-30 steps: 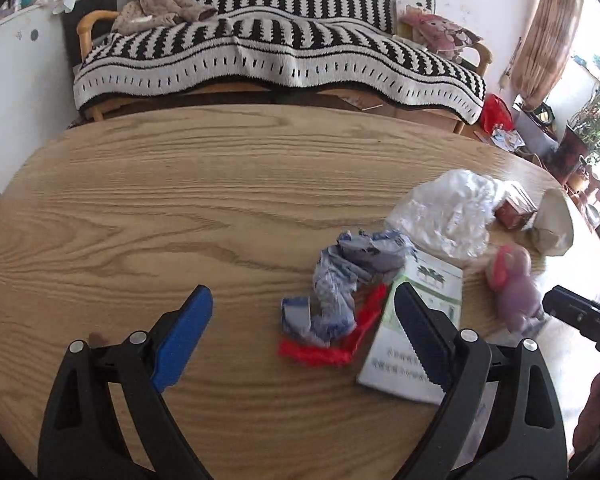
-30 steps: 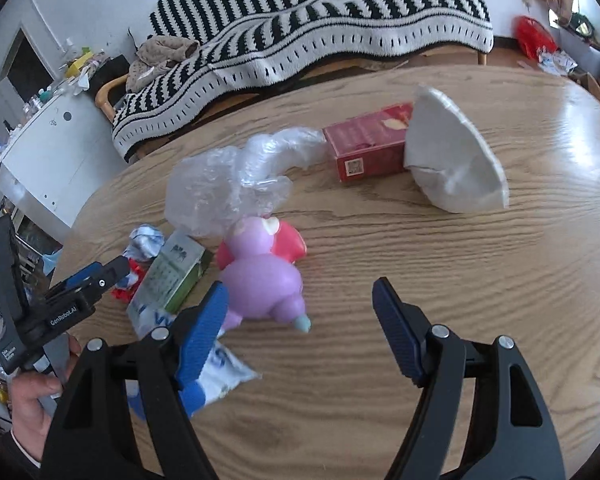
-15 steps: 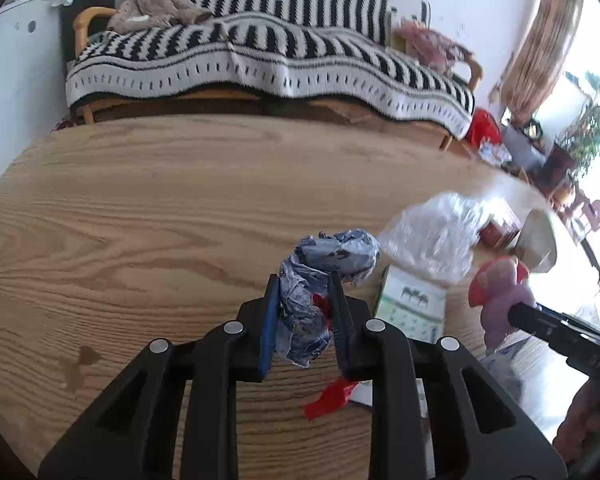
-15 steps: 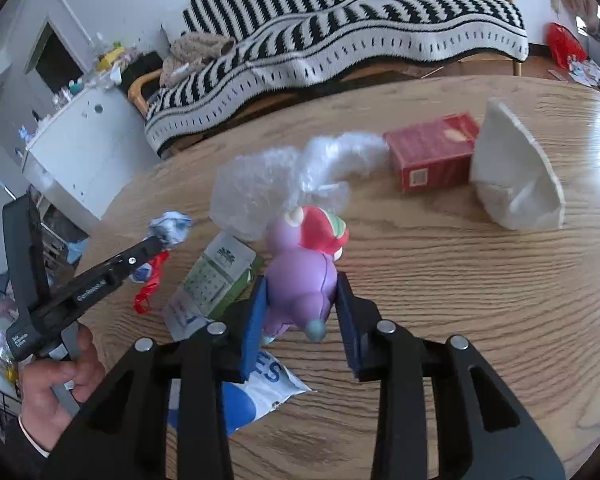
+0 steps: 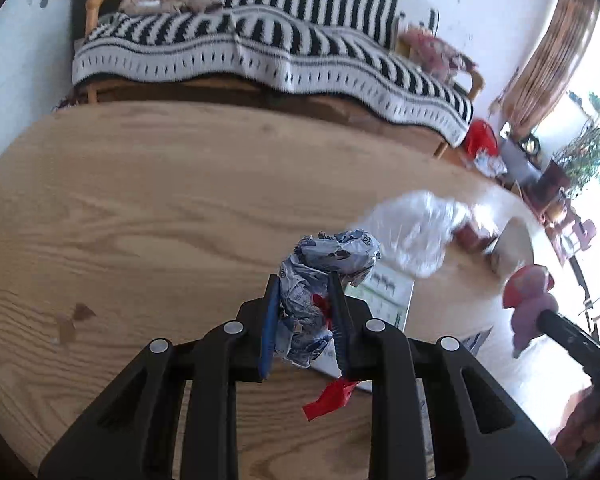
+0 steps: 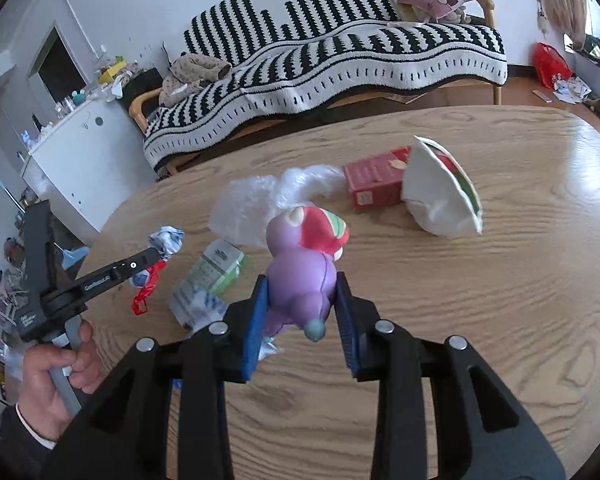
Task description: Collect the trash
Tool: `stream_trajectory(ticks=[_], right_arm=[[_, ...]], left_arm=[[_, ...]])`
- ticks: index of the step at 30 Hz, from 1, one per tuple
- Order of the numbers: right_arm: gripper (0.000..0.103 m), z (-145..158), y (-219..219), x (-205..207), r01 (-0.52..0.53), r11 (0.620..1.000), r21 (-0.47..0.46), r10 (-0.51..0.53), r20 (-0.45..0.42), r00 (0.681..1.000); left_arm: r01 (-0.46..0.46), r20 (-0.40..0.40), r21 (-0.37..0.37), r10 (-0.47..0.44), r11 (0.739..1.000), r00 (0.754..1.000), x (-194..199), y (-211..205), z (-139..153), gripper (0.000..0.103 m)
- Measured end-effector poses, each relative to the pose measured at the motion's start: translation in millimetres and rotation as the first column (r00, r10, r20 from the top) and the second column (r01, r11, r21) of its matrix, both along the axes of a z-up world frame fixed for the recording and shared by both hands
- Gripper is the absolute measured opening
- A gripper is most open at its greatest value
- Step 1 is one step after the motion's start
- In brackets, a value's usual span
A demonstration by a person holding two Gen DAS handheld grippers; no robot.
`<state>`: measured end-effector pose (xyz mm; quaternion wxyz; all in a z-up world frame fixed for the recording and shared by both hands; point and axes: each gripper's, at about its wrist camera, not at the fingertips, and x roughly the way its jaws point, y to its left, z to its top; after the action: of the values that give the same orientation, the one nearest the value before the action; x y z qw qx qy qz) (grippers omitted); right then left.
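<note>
My left gripper is shut on a crumpled blue-and-white wrapper with a red strip dangling below it, held just above the wooden table. My right gripper is shut on a purple toy with a red-and-green cap, lifted off the table. In the right wrist view the left gripper shows at the left with the wrapper, held by a person's hand. The purple toy also appears at the right of the left wrist view.
On the table lie a clear plastic bag, a green-and-white carton, a red box and a folded white paper bowl. A striped sofa stands beyond the far edge. A red bag sits on the floor.
Both grippers went from wide open to shut: the left on the crumpled wrapper, the right on the purple toy. Both things have since been lifted off the table.
</note>
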<state>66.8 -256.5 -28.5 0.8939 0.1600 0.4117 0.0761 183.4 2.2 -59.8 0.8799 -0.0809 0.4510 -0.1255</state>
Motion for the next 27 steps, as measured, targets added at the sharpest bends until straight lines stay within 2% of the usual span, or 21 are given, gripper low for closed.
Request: stream_trajectory(ticks=[6, 7, 9, 10, 11, 17, 22, 24, 25, 26, 27], right_arm=[[0.033, -2.1, -16.4, -16.2, 0.013, 1.0, -0.007, -0.013, -0.008, 1.0], [0.033, -2.4, -18.7, -17.5, 0.014, 1.0, -0.007, -0.014, -0.008, 1.0], [0.033, -1.8, -23.0, -20.5, 0.019, 1.0, -0.004, -0.019, -0.007, 1.0], [0.033, -1.2, -24.5, -20.6, 0.021, 1.0, -0.002, -0.021, -0.007, 1.0], [0.033, -0.9, -25.6, -21.3, 0.022, 1.0, 0.0, -0.022, -0.006, 1.0], [0.033, 0.4, -22.9, -18.1, 0.018, 1.0, 0.0, -0.018, -0.008, 1.0], [0.033, -4.8, -15.0, -16.1, 0.009, 1.0, -0.013, -0.009, -0.016, 1.0], [0.033, -5.3, -13.7, -14.6, 0.007, 1.0, -0.017, -0.008, -0.017, 1.0], [0.033, -5.9, -13.4, -14.3, 0.008, 1.0, -0.018, -0.008, -0.018, 1.0], [0.033, -5.9, -15.5, -13.2, 0.007, 1.0, -0.018, -0.007, -0.018, 1.0], [0.033, -6.1, -15.6, -12.9, 0.008, 1.0, -0.018, -0.008, -0.018, 1.0]], left_arm=[[-0.055, -0.048, 0.033, 0.056, 0.998, 0.997, 2.8, 11.3, -19.7, 0.026], [-0.059, -0.057, 0.025, 0.061, 0.998, 0.997, 3.7, 14.6, -22.8, 0.031], [-0.072, -0.065, 0.019, 0.073, 0.997, 0.995, 4.5, 19.7, -26.2, 0.048], [-0.08, -0.065, 0.018, 0.081, 0.997, 0.995, 4.9, 21.8, -26.8, 0.062], [-0.091, -0.061, 0.018, 0.092, 0.996, 0.994, 5.0, 23.9, -27.0, 0.067], [-0.129, -0.063, -0.014, 0.128, 0.992, 0.99, 12.6, 29.7, -27.7, 0.072], [-0.088, -0.03, 0.023, 0.089, 0.996, 0.996, 18.4, 12.2, -28.7, 0.072], [-0.061, -0.026, 0.011, 0.061, 0.998, 0.998, 20.5, 7.9, -28.7, 0.056], [-0.045, -0.032, -0.007, 0.044, 0.999, 0.999, 21.4, 6.5, -28.3, 0.034], [-0.042, -0.032, -0.014, 0.041, 0.999, 0.999, 21.8, 5.9, -26.4, 0.027], [-0.047, -0.02, -0.012, 0.047, 0.999, 0.999, 20.9, 5.9, -23.4, 0.025]])
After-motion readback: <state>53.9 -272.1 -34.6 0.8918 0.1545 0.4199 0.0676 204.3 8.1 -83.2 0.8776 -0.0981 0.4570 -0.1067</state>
